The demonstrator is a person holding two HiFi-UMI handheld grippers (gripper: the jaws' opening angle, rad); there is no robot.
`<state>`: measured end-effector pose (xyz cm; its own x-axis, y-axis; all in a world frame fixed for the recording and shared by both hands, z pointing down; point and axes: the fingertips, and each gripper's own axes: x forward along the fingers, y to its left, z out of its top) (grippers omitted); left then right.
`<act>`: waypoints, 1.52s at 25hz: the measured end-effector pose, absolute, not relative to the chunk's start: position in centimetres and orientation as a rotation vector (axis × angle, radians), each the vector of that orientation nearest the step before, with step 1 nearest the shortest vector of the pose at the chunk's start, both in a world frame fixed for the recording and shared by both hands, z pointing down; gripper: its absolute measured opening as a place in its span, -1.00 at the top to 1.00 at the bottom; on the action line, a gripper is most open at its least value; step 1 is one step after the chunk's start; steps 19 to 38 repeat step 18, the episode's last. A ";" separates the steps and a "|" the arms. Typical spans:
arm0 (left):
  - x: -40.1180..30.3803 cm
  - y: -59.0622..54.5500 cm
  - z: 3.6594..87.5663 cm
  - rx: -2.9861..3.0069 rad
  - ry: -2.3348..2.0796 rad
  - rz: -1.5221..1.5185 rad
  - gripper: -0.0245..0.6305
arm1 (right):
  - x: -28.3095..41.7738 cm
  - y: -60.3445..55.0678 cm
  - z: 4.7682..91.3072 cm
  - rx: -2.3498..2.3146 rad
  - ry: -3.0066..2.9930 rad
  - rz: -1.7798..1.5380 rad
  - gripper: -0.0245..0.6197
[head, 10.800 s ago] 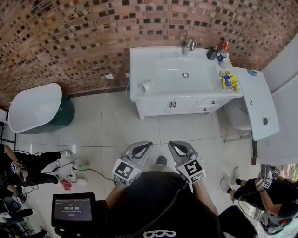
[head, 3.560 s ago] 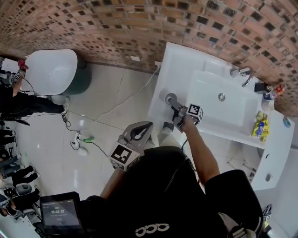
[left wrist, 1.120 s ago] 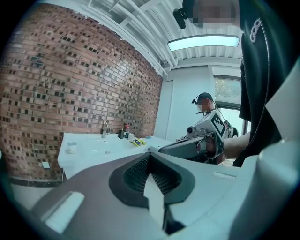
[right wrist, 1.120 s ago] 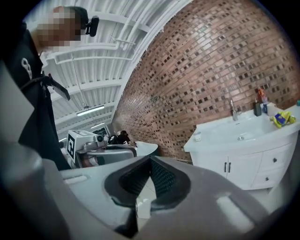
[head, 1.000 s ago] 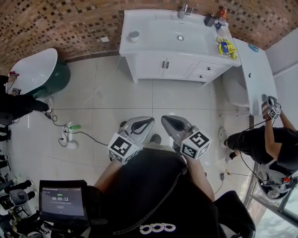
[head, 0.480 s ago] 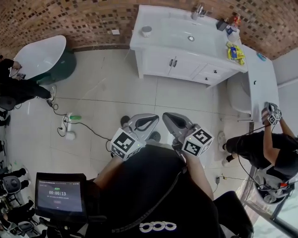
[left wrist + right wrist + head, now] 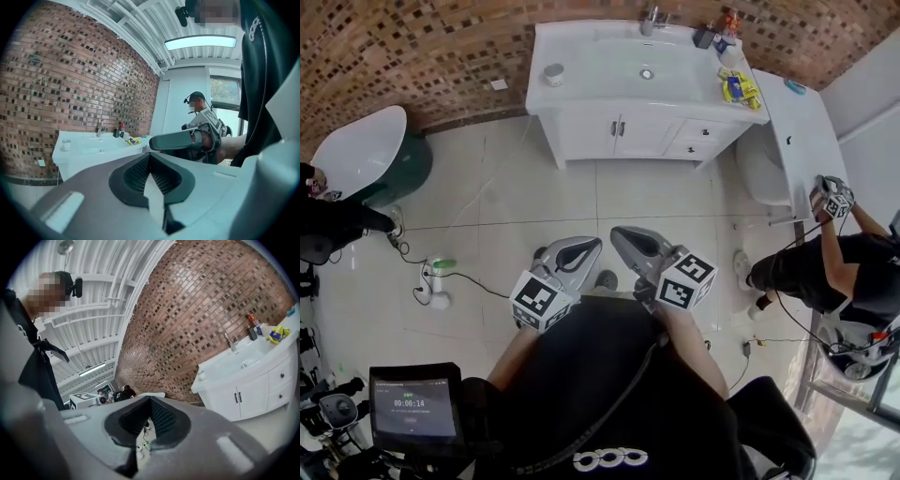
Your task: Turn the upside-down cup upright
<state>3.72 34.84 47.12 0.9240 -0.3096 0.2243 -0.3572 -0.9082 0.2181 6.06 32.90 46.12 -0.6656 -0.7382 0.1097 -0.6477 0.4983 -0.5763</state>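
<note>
Two grippers were held close to the person's body at the lower centre of the head view. The left gripper [image 7: 589,247] had its jaws closed together with nothing between them. The right gripper [image 7: 621,234], just beside it, was likewise clenched on nothing. Each carried one marker cube, and both pointed toward the top of the frame.

The one cup [image 7: 552,74] stood at the upper centre, on the left end of the white vanity [image 7: 581,112], well apart from both grippers. Its round mouth appeared to face up, with a darker inside showing within the rim.

The vanity held one basin [image 7: 645,67] and one tap [image 7: 652,14] at its back edge. Two cupboard doors [image 7: 605,131] showed on its front, with two drawers [image 7: 698,139] to their right. One yellow packet [image 7: 733,87] lay on its right end, near a small cluster of bottles [image 7: 714,33] too small to count.

One white bathtub [image 7: 356,159] sat at the upper left, against the brick wall [image 7: 412,47]. One tablet [image 7: 412,417] with a lit screen was at the lower left.

Two other people were in view: one at the left edge [image 7: 328,230] and one at the right edge [image 7: 839,267], who was raising another marker-cube gripper [image 7: 836,199].
</note>
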 end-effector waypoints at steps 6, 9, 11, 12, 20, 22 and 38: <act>4.9 35.6 47.1 2.844 -0.464 0.279 0.88 | 7.5 33.4 46.2 -1.234 2.548 -0.896 0.95; 5.6 35.9 47.4 2.847 -0.458 0.284 0.88 | 8.2 33.6 46.6 -1.239 2.544 -0.896 0.95; 5.8 36.1 47.6 2.849 -0.454 0.286 0.88 | 8.4 33.8 46.8 -1.242 2.540 -0.897 0.95; 5.8 36.1 47.6 2.850 -0.453 0.287 0.88 | 8.5 33.9 46.8 -1.245 2.539 -0.897 0.95; 5.6 36.1 47.0 2.851 -0.456 0.285 0.88 | 8.5 33.9 46.6 -1.263 2.540 -0.908 0.95; 5.6 36.1 47.0 2.851 -0.456 0.285 0.88 | 8.5 33.9 46.6 -1.263 2.540 -0.908 0.95; 5.6 36.1 47.0 2.851 -0.456 0.285 0.88 | 8.5 33.9 46.6 -1.263 2.540 -0.908 0.95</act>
